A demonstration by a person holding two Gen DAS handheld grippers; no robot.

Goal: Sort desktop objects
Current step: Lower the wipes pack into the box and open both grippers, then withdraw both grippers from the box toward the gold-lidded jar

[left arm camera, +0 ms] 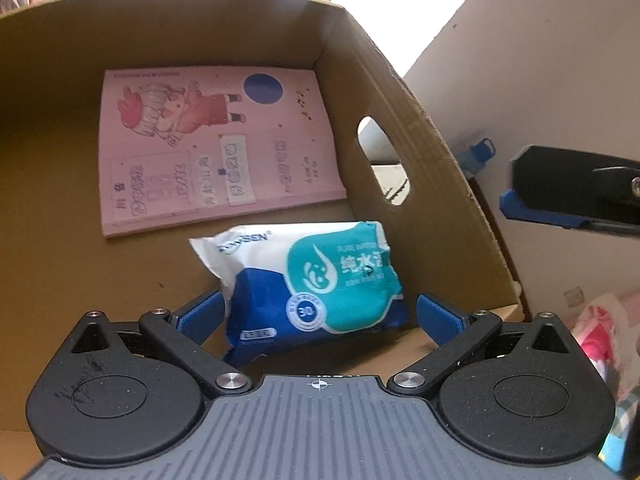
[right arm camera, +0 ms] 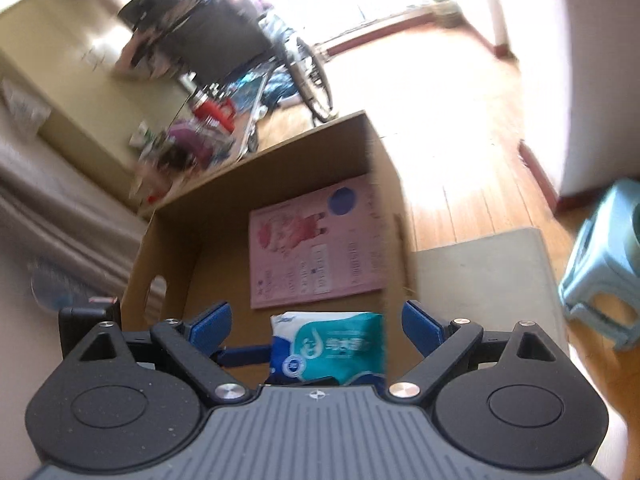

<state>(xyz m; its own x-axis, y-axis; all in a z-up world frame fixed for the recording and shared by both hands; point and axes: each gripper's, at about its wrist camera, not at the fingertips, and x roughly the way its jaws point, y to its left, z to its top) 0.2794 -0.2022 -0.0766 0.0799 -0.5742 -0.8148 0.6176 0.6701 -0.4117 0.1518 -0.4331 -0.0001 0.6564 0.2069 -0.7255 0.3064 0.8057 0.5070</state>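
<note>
Now blue-teal plastic wipes pack (left arm camera: 316, 280) lies crosswise in brown cardboard box (left arm camera: 432, 184), between spread left gripper (left arm camera: 318, 312) jaws; right gripper (right arm camera: 316, 324) open, empty.

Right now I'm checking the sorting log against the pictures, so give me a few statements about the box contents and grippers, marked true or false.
1. The pink booklet lies flat in the cardboard box. True.
2. The wet wipes pack lies on top of the booklet. False: it lies beside it on the box floor.
3. The left gripper is clamped on the pack. False: its jaws stand open, pads clear of it.
4. The right gripper is open. True.
</note>
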